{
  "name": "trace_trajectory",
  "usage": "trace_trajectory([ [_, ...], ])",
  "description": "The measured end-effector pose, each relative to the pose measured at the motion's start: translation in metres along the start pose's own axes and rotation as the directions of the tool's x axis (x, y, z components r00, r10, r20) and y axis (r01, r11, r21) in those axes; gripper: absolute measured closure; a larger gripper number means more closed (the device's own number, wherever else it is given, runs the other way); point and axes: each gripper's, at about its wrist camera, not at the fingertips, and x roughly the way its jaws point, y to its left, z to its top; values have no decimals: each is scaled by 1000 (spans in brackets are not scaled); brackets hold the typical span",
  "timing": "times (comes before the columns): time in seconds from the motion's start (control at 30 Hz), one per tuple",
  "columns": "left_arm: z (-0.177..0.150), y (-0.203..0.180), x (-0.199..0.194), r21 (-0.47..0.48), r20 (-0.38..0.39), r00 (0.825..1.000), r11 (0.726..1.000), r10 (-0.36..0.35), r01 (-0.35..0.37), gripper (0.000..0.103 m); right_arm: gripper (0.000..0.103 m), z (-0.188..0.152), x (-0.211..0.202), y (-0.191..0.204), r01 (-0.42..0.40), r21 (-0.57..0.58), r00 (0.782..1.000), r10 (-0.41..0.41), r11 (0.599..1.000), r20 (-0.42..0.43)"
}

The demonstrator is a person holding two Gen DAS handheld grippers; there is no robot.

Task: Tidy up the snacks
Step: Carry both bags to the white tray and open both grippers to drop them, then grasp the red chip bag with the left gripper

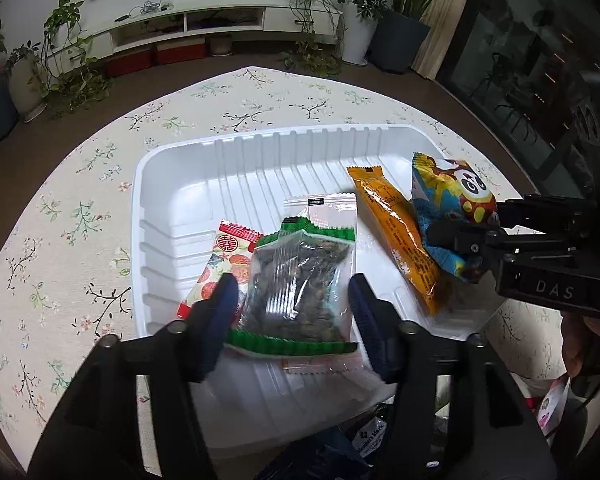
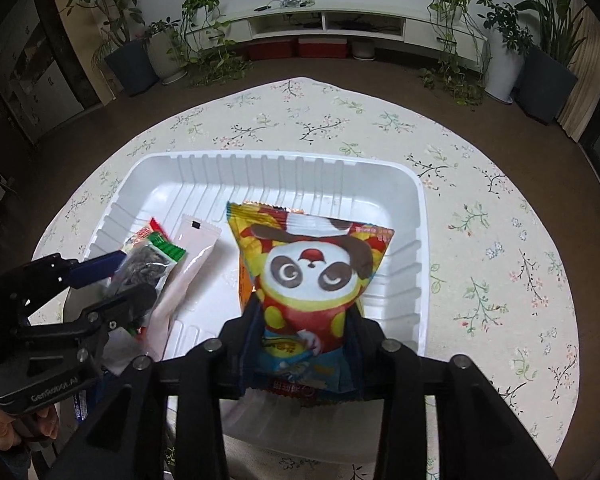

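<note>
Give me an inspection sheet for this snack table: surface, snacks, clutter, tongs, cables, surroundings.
Surface: floral tablecloth under a white tray.
Job's things: seed packet, panda packet, orange packet, clear sachet and red-patterned packet, all in the tray.
Clutter: packets at the table's near edge.
Tongs: left tongs open around the seed packet; right tongs astride the panda packet, grip unclear.
Cables: on the TV shelf.
Surroundings: potted plants, red boxes.
</note>
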Motion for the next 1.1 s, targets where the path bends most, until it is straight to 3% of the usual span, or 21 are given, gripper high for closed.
trace_trajectory([
  [0.07, 0, 0, -1, 1, 3, 1000, 1000, 6, -6, 44, 47, 0, -1, -1, -1, 5, 1000, 1, 1000, 0],
  [0.2, -1, 3, -13, -13, 26, 1000, 1000, 3, -2, 37, 41, 0, -4, -2, 0, 3, 1000, 0, 1000, -2],
  [0.33, -5, 3, -44, -18, 98, 995, 1000, 10, -9, 22, 32, 0, -19, -6, -14, 24, 999, 14, 1000, 29],
  [0.53, -34, -6, -98, -24, 184, 983, 1000, 18, -14, 0, 22, -12, -79, -13, -22, 61, 989, 13, 998, 147],
  [0.73, -102, -36, -142, -2, 259, 966, 1000, 9, -9, 0, 12, -77, -152, -11, -58, 98, 950, 24, 993, 311],
  [0.9, -152, -55, -149, -79, 226, 974, 997, 13, 5, 0, 9, -159, -180, -6, -106, 159, 923, 37, 982, 384],
  [1.0, -172, -68, -138, -108, 159, 986, 994, 43, -26, 1, 9, -200, -179, -3, -128, 223, 922, 33, 966, 385],
  [1.1, -180, -84, -134, -68, 154, 986, 996, 69, -59, 2, 14, -228, -171, 2, -140, 252, 931, 41, 958, 363],
])
